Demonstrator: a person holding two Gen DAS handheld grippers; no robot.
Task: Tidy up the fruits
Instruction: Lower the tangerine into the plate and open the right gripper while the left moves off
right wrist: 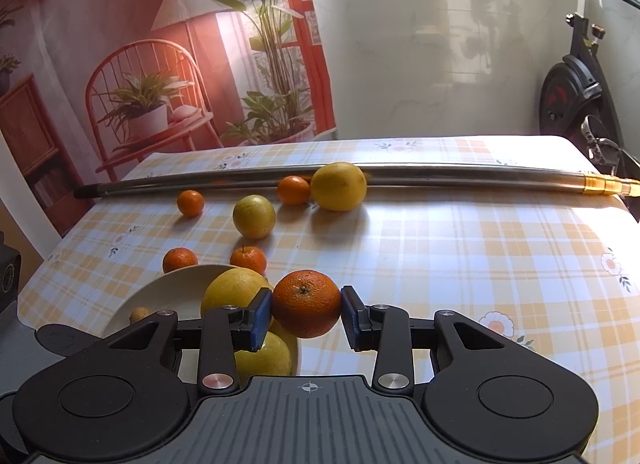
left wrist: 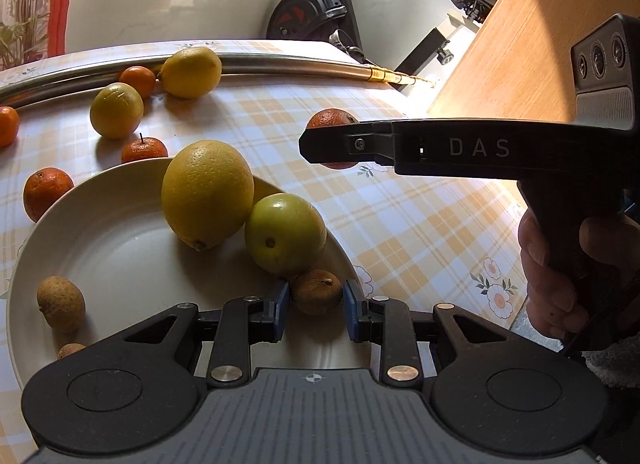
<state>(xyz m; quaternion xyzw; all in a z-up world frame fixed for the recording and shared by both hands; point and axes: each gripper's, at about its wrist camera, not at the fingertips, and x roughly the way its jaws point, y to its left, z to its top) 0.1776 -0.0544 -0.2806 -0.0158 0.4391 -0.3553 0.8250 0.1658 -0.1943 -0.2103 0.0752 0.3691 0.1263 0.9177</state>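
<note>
Tangerine [right wrist: 306,303], stem end facing you, clamped in your right gripper [right wrist: 306,314] lettered "DAS"; left gripper [left wrist: 315,310] brackets a brown fruit [left wrist: 316,291], grip uncertain.

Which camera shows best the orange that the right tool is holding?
The right wrist view: the orange sits front and centre between the right tool's blue pads, its whole face lit. In the left wrist view the same orange is mostly hidden behind the tool's black finger.

right tongs [right wrist: 306,314] clamp an orange [right wrist: 306,303]; left tongs [left wrist: 316,310] sit parted around a small brown fruit [left wrist: 316,291].
</note>
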